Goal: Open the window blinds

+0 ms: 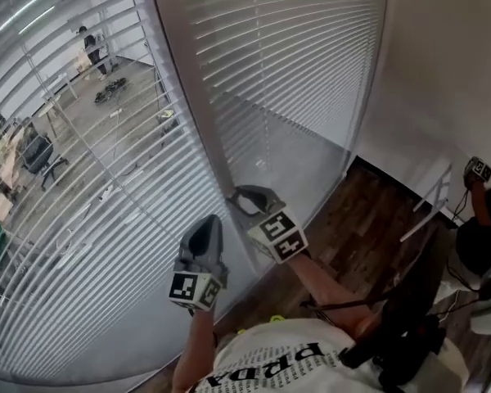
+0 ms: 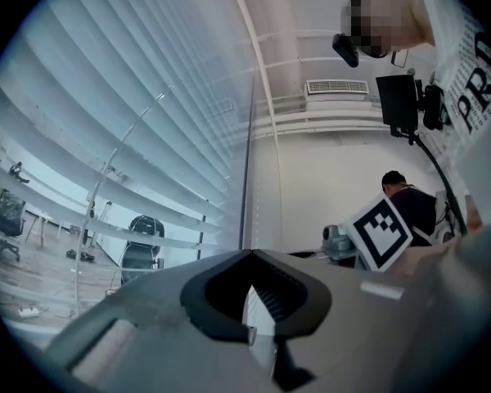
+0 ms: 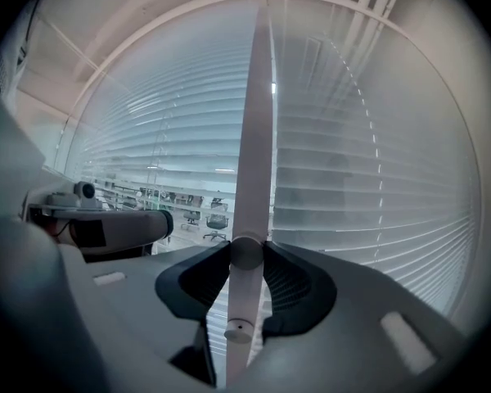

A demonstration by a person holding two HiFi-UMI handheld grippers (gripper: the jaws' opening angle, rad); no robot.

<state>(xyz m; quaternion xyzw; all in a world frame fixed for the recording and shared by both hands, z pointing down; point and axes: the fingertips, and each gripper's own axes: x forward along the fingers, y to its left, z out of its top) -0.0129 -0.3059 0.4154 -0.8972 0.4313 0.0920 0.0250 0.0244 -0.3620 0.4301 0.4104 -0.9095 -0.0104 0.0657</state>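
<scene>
While the right gripper (image 3: 247,254) pinches the blinds' tilt wand (image 3: 254,154) in its jaws, between the see-through left blind (image 1: 74,187) and the closed right blind (image 1: 303,56), a firm hold and a slow twist about the wand's own axis seems best. The left gripper (image 2: 250,256), jaws pressed together on nothing, is best kept off the slats.

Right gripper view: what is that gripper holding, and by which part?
The right gripper is clamped on the blind's white tilt wand, near its lower end, just above the end cap.
</scene>
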